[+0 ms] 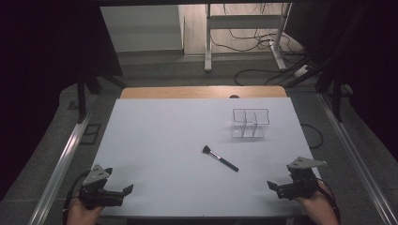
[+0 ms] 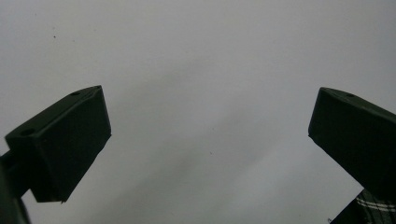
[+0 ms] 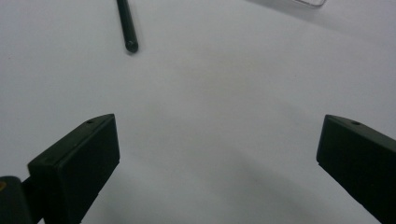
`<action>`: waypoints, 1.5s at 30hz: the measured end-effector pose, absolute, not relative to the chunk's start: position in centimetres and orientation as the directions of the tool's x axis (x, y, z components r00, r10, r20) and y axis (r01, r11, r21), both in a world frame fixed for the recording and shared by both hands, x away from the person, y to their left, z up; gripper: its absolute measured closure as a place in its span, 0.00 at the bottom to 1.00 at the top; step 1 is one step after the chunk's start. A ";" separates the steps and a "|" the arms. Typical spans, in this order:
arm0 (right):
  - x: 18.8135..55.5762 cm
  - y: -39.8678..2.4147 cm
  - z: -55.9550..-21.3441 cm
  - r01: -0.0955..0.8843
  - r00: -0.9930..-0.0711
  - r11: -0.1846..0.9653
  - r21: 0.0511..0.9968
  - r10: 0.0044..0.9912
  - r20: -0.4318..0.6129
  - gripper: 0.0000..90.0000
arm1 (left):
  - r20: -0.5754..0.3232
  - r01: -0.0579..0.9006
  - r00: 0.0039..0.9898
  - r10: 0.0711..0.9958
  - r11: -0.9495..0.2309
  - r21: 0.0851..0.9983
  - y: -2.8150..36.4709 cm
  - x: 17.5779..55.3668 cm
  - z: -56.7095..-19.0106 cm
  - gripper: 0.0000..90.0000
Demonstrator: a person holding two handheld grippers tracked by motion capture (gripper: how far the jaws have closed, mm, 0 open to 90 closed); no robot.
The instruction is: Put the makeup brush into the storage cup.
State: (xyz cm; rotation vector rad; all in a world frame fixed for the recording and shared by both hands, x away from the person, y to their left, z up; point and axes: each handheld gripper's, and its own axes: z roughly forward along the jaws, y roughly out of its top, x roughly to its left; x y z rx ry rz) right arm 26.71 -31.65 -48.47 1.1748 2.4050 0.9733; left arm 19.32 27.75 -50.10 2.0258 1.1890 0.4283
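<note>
A broad white rectangular tabletop [image 1: 159, 145] takes up most of the high view, with a strip of light wood [image 1: 202, 92] showing along its far edge and grey floor [image 1: 56, 126] on either side. Behind it, on the floor, stands a white metal desk frame [image 1: 244, 33] with a tangle of dark cables [image 1: 263, 47] around its feet. On the right far part of the tabletop stands a clear acrylic organiser box with several upright compartments [image 1: 250, 123], upright and empty as far as can be told; a corner of it appears at the top edge of the right gripper view [image 3: 308, 2]. Near the middle of the tabletop, well apart from the organiser and nearer the person, lies a slim black-handled makeup brush with a dark bristle head [image 1: 219, 158], flat and slanted, bristles toward the far left and handle end toward the near right; the tip of its handle shows in the right gripper view [image 3: 128, 28]. At the near left corner, the left gripper [image 1: 123, 192] rests in a hand, its jaws standing wide apart over bare white surface with nothing between them, as the left gripper view [image 2: 210, 140] confirms. At the near right corner, the right gripper [image 1: 274, 186] is held likewise, pointing inward toward the brush, its jaws spread wide and empty [image 3: 219, 154], the brush handle lying well ahead of them.
</note>
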 end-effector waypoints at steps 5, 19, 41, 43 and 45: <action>26.7 -31.8 -48.4 0.585 -0.619 0.422 0.693 0.784 0.045 0.00 | -0.081 0.609 0.515 0.853 -0.297 0.735 27.8 19.3 -50.1 0.00; 26.9 -31.7 -48.5 0.600 -0.615 0.431 0.674 0.787 0.044 0.00 | -0.054 0.604 0.540 0.840 -0.342 0.720 27.3 19.3 -50.2 0.00; 27.0 -31.5 -48.3 0.604 -0.606 0.426 0.673 0.794 0.042 0.00 | -0.031 0.595 0.546 0.837 -0.361 0.718 27.1 19.2 -50.1 0.00; 27.0 -31.4 -48.2 0.602 -0.607 0.428 0.674 0.793 0.039 0.00 | -0.029 0.595 0.546 0.837 -0.363 0.717 27.0 19.2 -50.1 0.00; 27.1 -31.2 -48.1 0.601 -0.606 0.430 0.674 0.795 0.034 0.00 | -0.030 0.595 0.546 0.838 -0.362 0.718 27.0 19.2 -50.1 0.00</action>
